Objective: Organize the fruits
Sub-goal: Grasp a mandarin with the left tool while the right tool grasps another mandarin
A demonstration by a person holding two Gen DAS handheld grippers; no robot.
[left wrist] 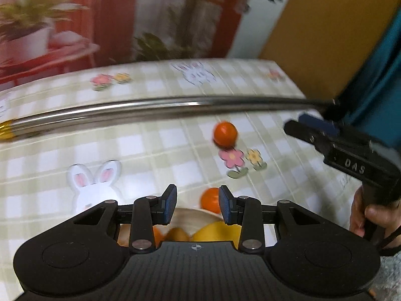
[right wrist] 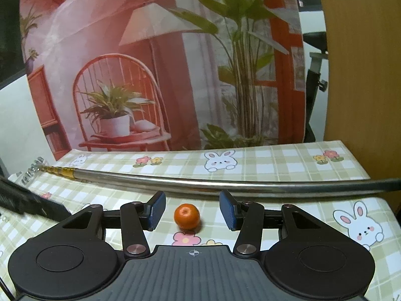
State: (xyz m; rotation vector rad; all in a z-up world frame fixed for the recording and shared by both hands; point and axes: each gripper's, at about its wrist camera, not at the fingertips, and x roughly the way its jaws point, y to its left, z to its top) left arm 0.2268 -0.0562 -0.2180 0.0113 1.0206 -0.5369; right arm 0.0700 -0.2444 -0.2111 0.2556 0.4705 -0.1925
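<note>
Right gripper [right wrist: 192, 213] had its jaws apart, nothing clamped. A small mandarin [right wrist: 187, 216] sat on the counter [right wrist: 275, 165] ahead of it, framed between the two blue pads with clear space on both sides. The fruit was round, glossy orange, stem dimple facing up, resting just above a pink flower print on the checked bunny tablecloth.

Left gripper [left wrist: 198, 205] was also apart and held nothing. In its blurred view the same mandarin [left wrist: 225, 134] showed further out on the counter, just above the printed pink flower. A second orange fruit [left wrist: 210, 200] lay close in, partly hidden behind the left gripper's right-hand pad. Below it was a pale bowl [left wrist: 193, 213] with a yellow fruit [left wrist: 215, 230] and more orange-coloured fruit inside; too blurred and occluded to say what kind.

A metal telescopic rod [right wrist: 225, 184] lay across the counter beyond the mandarin. The right gripper [left wrist: 325, 138] entered the left view from the right edge, a hand [left wrist: 363, 215] on its handle.
</note>
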